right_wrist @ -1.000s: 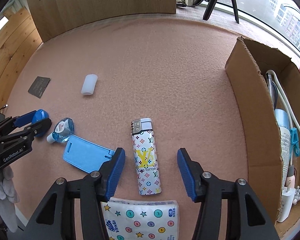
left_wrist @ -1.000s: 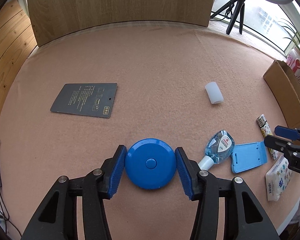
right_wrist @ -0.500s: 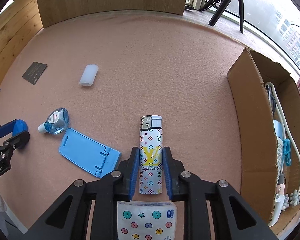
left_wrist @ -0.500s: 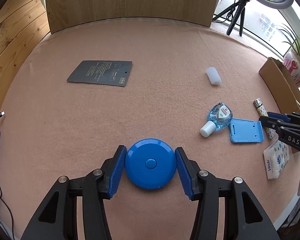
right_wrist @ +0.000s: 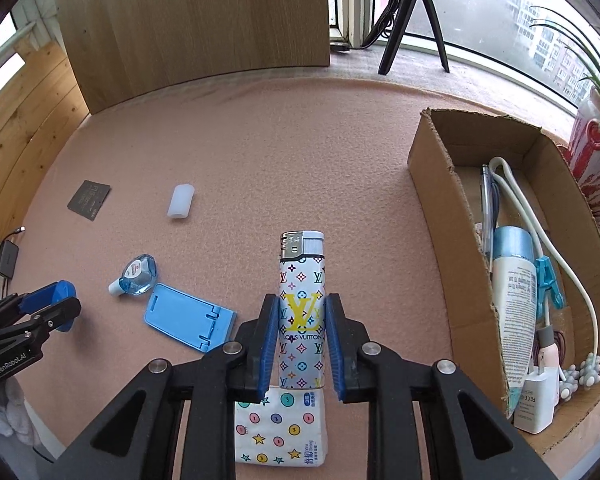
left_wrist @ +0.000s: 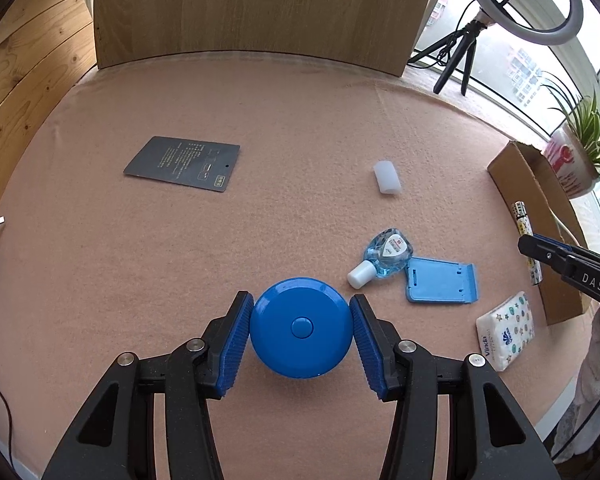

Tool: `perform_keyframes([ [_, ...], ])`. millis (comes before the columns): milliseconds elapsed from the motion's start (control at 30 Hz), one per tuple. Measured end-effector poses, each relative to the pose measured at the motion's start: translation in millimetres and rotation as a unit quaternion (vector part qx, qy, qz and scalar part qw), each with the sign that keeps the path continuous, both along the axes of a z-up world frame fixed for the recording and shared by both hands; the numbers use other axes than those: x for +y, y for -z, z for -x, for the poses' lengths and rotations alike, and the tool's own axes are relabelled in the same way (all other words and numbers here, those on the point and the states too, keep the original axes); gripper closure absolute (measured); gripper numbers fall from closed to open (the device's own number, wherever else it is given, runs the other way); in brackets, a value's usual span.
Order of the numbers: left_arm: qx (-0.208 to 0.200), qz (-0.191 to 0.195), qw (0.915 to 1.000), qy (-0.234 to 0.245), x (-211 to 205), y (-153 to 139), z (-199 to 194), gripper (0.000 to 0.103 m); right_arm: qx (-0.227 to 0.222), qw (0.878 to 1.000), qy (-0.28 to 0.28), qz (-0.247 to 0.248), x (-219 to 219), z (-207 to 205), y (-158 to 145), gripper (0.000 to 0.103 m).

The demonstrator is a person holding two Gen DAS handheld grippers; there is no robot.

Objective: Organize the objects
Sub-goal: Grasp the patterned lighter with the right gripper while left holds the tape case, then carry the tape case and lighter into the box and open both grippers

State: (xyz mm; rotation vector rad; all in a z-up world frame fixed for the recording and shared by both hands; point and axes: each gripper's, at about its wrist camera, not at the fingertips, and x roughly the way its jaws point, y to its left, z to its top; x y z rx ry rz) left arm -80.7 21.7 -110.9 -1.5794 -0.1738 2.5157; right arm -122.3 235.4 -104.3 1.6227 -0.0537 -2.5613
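My left gripper [left_wrist: 300, 330] is shut on a round blue case [left_wrist: 300, 326] and holds it above the pink mat. My right gripper [right_wrist: 302, 340] is shut on a patterned lighter [right_wrist: 301, 312], lifted above a tissue pack [right_wrist: 280, 428]. An open cardboard box [right_wrist: 440, 184] with several items inside stands to the right of the right gripper. The left gripper also shows in the right wrist view [right_wrist: 48, 308]. The lighter also shows in the left wrist view [left_wrist: 524, 224].
On the mat lie a dark card [left_wrist: 182, 164], a white cylinder [left_wrist: 387, 176], a small blue bottle [left_wrist: 384, 256] and a light blue phone stand [left_wrist: 440, 280]. A wooden board [left_wrist: 260, 8] stands at the back. A tripod [right_wrist: 412, 16] and a potted plant [left_wrist: 576, 152] are by the window.
My right gripper closed on the lighter and lifted it off the mat. My left gripper rose and drew back with the blue case in it.
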Motion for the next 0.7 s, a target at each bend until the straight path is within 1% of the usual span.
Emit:
perform_keyframes([
  [167,0.017,-0.017,0.9996,0.014,21.0,-18.6,14.0,0.05,0.021,0.999,0.022,0.031,27.7,-7.0,-19.4,0.082],
  [333,0.035,-0.029,0.9983,0.038,56.8,-35.9,21.0,0.05,0.042,0.997,0.048,0.048,59.8,-21.1,-37.8,0.082],
  [500,0.042,-0.043,0.9957,0.069,100.8,-45.5,33.5,0.05,0.058,0.994,0.08,0.041,96.5,-33.1,-46.5,0.082],
  [700,0.054,-0.051,0.9912,0.11,158.1,-54.1,49.9,0.05,0.059,0.991,0.116,0.03,138.0,-42.2,-45.5,0.082],
])
